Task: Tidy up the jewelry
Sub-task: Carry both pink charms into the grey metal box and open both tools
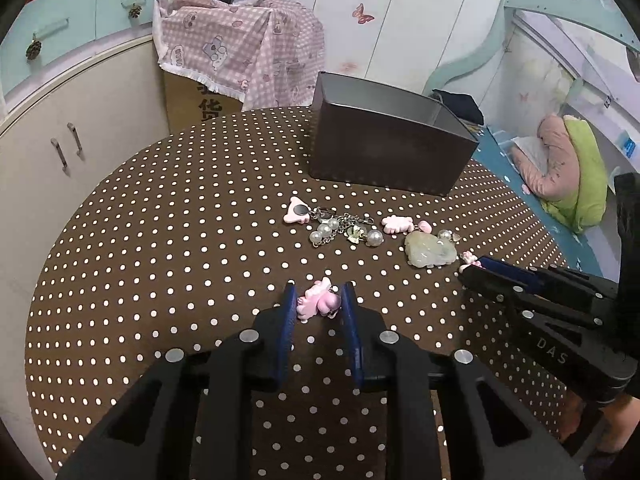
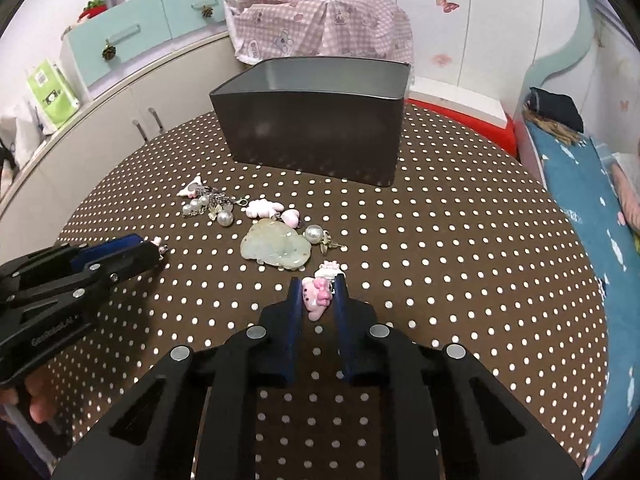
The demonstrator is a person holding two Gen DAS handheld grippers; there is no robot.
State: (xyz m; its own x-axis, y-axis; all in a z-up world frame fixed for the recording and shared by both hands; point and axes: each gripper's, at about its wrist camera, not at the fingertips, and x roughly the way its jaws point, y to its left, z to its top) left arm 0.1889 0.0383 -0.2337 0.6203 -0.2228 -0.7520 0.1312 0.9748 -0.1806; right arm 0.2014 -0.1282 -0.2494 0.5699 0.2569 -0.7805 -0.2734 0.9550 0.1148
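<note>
Both tongs pinching pink charms on the dotted table

Left tongs pinch a pink charm; right tongs pinch another. Between them, nearer the dark bin, lie pearls and a jade piece on the table. Only the right view shows the red box behind the bin.

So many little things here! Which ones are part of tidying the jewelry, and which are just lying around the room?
Part of the job:
- pink figurine charm in the left gripper
- pink bow charm in the right gripper
- pale green jade pendant
- pearl bead chain
- pink cloud charm
- dark rectangular metal box

Just lying about:
- pink checked cloth
- green paper bag
</note>
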